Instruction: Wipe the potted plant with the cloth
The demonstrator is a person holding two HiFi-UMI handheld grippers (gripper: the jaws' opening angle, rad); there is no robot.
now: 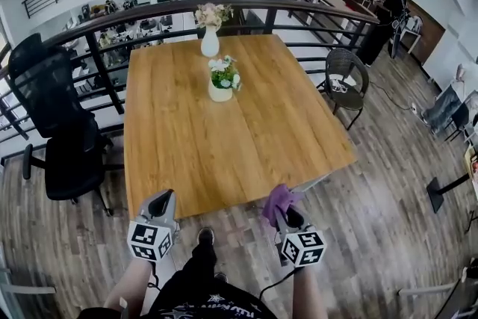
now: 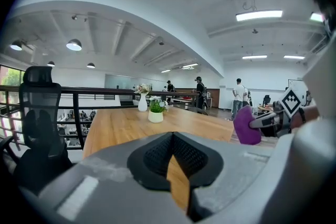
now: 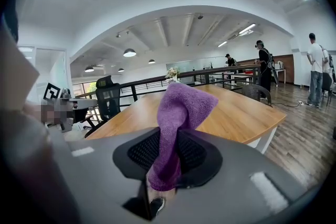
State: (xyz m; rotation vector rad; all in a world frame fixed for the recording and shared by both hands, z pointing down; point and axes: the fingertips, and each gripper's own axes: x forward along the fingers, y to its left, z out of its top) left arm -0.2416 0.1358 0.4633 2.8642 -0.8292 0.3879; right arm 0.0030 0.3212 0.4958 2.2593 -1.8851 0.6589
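Note:
The potted plant [image 1: 222, 80], green leaves with white flowers in a white pot, stands on the far half of the wooden table [image 1: 231, 153]; it also shows small in the left gripper view [image 2: 155, 111]. My right gripper [image 1: 284, 214] [image 3: 167, 152] hangs just off the table's near edge, shut on a purple cloth [image 1: 278, 199] [image 3: 181, 107] that sticks up from the jaws. The cloth hides the plant in the right gripper view. My left gripper [image 1: 161, 202] [image 2: 173, 157] is shut and empty, level with the near edge, far from the plant. The cloth [image 2: 245, 126] shows at its right.
A white vase of pink flowers [image 1: 210, 41] stands behind the plant near the far edge. A black office chair [image 1: 56, 131] sits left of the table, a wicker chair [image 1: 347, 78] right. A dark railing [image 1: 149, 15] runs behind. People [image 1: 388, 11] stand far back right.

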